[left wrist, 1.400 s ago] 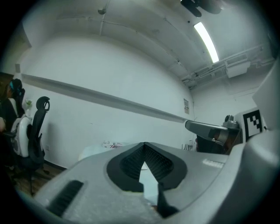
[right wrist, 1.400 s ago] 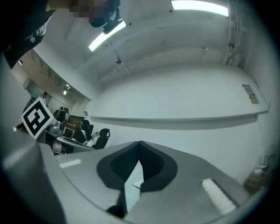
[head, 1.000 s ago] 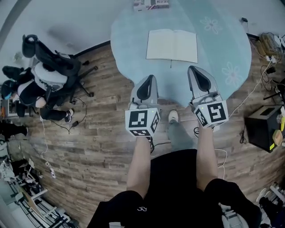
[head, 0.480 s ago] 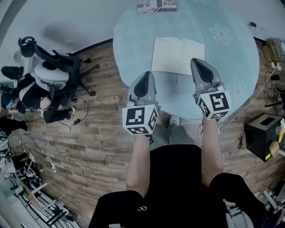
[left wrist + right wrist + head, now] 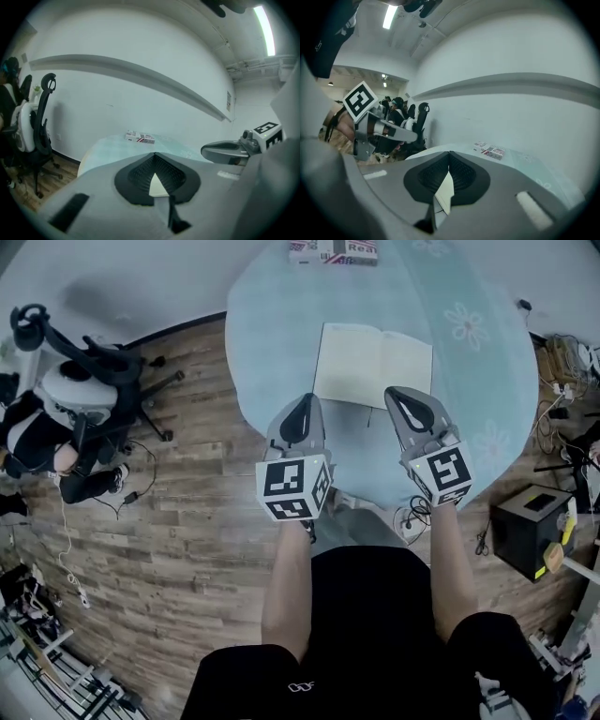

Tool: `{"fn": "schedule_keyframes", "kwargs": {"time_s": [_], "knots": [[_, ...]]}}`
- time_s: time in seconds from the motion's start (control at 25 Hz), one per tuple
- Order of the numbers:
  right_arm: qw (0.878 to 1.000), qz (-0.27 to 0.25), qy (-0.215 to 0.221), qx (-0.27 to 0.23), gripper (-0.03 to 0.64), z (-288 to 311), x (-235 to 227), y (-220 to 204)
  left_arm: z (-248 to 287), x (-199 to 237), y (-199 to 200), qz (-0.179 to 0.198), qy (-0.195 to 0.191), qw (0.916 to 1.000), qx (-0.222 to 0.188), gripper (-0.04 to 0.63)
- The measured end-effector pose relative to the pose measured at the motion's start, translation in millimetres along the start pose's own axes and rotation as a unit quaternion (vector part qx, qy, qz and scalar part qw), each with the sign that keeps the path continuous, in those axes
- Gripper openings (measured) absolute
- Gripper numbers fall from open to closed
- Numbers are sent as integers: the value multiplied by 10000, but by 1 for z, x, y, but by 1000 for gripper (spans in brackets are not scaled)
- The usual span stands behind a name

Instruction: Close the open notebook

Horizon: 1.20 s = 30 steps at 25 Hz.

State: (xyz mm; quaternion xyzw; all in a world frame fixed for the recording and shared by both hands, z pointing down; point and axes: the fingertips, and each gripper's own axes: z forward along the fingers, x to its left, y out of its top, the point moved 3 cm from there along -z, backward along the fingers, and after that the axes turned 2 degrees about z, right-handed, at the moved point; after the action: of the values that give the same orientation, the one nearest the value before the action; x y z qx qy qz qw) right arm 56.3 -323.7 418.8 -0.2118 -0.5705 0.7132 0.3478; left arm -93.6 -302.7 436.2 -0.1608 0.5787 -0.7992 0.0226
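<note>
Wood floor [image 5: 169,521], round pale-blue bench [image 5: 487,381]. Head view: open notebook [image 5: 375,367] flat mid-bench, left gripper [image 5: 308,401] and right gripper [image 5: 395,393] just short of its near edge. Left gripper view: fingers [image 5: 138,176] pressed together, nothing pinched. Right gripper view: same, tips meeting.

Round pale-blue table [image 5: 473,390] on a wood floor [image 5: 178,521]
An open notebook [image 5: 375,362] lies flat near its middle; a small box [image 5: 333,250] sits at the far edge.
</note>
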Motion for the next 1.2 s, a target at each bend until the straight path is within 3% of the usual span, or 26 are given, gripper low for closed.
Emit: {"fn": "schedule_keyframes", "kwargs": {"time_s": [0.08,0.16,0.36,0.44,0.6,0.68,0.96,1.2], "knots": [[9993,-236,155,260,19,6,6,-11,7,3,-10,-159,28,9999,45,3],[9968,-470,342,545,79,13,12,-23,9,4,-21,-283,14,9996,87,3],[9813,-1255,697,1284,81,35,25,-57,5,19,-47,-512,178,9984,188,3],[9691,-1659,748,1667,91,44,28,-73,1,27,-54,-629,313,9974,182,3],[9218,-2791,799,2569,97,62,38,-106,-8,48,-67,-889,644,9938,184,3],[9076,-3080,798,2740,100,73,42,-115,-12,57,-70,-949,769,9923,196,3],[8749,-3463,729,3307,118,94,45,-139,-22,75,-87,-1185,1011,9874,262,3],[8555,-3758,612,3509,118,101,44,-148,-23,80,-79,-1153,1004,9880,228,3]]}}
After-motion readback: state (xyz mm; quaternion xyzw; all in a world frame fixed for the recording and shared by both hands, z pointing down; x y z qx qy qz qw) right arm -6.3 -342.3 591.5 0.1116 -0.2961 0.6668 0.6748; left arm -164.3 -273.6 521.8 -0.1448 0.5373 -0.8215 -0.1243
